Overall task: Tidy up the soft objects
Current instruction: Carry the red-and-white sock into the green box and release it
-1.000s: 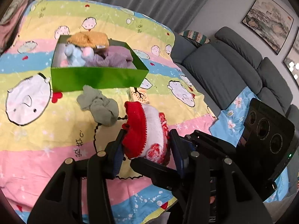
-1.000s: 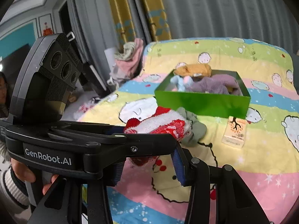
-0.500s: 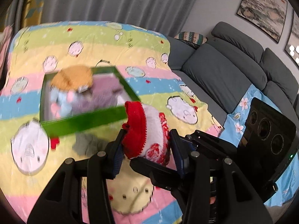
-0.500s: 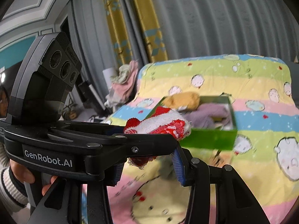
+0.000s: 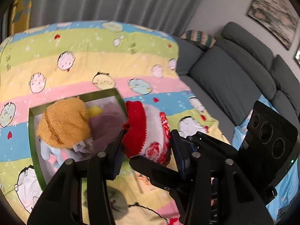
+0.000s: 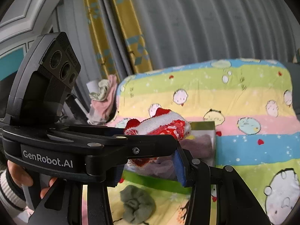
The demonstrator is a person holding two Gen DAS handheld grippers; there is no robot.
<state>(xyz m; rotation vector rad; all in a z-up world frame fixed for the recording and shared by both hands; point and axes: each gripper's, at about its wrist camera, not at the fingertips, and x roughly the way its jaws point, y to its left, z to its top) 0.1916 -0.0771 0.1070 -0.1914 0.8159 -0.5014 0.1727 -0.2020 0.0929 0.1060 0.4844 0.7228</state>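
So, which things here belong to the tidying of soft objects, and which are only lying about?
Job:
- red and white sock, clamped by both grippers
- green box
- orange plush
- purple cloth
- grey-green sock

Lying about:
- sofa
- curtains
- framed picture

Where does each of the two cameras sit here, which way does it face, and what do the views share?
Left wrist: on the left gripper, looking down over the green box toward the grey sofa; the right gripper's body crosses at lower right.
Right wrist: on the right gripper, facing across the striped blanket to the curtains; the left gripper's body and a hand show at left.
Shared: the red and white sock bundle between both pairs of jaws, the box, the green-grey sock.
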